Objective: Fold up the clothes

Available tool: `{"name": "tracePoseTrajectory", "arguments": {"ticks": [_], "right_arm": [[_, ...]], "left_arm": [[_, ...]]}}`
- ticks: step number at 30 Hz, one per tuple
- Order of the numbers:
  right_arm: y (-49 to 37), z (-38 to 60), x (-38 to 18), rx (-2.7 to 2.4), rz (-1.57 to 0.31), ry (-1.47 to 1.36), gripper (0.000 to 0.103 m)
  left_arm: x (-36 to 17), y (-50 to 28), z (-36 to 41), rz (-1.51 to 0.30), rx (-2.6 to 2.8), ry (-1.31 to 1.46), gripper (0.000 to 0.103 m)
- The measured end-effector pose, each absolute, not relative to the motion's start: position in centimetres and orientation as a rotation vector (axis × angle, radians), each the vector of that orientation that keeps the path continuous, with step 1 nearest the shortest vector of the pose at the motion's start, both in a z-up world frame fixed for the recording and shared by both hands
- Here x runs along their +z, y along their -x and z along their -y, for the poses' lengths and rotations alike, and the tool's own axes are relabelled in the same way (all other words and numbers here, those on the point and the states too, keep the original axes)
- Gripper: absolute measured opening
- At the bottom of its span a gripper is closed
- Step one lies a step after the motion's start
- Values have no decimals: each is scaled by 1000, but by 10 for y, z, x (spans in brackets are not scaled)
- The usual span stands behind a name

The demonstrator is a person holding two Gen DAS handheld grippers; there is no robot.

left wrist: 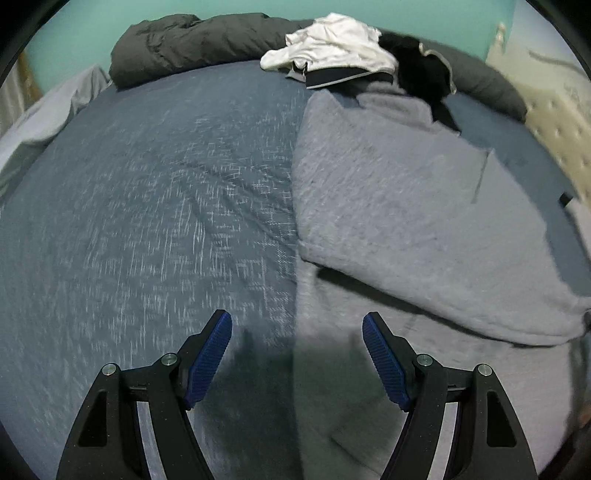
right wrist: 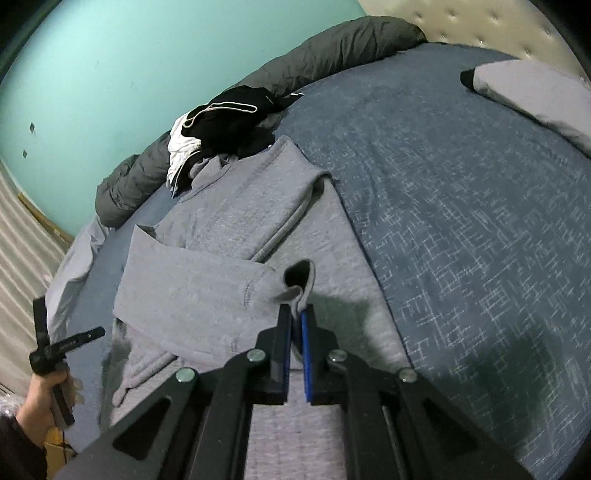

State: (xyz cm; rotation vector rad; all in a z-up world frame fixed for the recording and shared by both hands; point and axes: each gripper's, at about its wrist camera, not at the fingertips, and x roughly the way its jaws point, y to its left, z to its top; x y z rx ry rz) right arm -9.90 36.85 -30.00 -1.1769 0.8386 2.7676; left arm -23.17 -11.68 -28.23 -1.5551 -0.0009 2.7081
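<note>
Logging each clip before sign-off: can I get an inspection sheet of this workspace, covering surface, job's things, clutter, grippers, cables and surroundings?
Surface: bed with blue patterned cover, lightly creased.
Job's things: grey sweatshirt spread on the bed, one sleeve folded across the body; its cuff is lifted.
Clutter: pile of white and black clothes at the far edge; dark grey duvet rolled behind it; grey pillow.
Grippers: left gripper open, above the sweatshirt's edge, holding nothing; right gripper shut on the cuff.
Cables: nothing seen.
Surroundings: teal wall, tufted cream headboard.
</note>
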Motion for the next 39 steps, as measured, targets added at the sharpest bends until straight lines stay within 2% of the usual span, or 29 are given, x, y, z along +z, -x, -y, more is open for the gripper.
{"name": "tracePoseTrajectory", "arguments": {"ticks": [4,6,10,13,15,17,18,23,26,29,33,39], "right_arm": [[101,-374,-307,2745,-875,1205,5],[103,-376,-309,2732,-897,1214,5],[106,-371,-307,2742,-819,1217,5],[108,-369,-307,2748,-812,1224,5],[108,-370,-309,2741,-830,1229,5],[108,-372,-309,2735,-851,1230,5],[107,-373,-309,2732,-857,1228,5],[106,-373,-308,2731,-865,1229,5],[105,-373,-309,2724,-880,1230,5],[105,-373,-309,2721,-887,1230,5],[105,-373,-309,2719,-896,1231,5],[105,-375,-310,2713,-915,1236,5]], "left_arm": [[-291,249,112,-112,2705,1541,73],[-293,257,113,-119,2701,1534,68],[-300,268,115,-128,2709,1518,59],[-302,274,117,-129,2712,1494,45],[-302,277,117,-137,2704,1487,23],[-296,275,117,-161,2718,1457,12],[-292,273,119,-170,2739,1434,0],[-270,272,136,-98,2793,1378,0],[-274,272,138,-67,2720,1433,0],[-291,268,131,-140,2660,1501,1],[-302,261,122,-120,2625,1471,15],[-297,274,110,-141,2652,1427,29]]}}
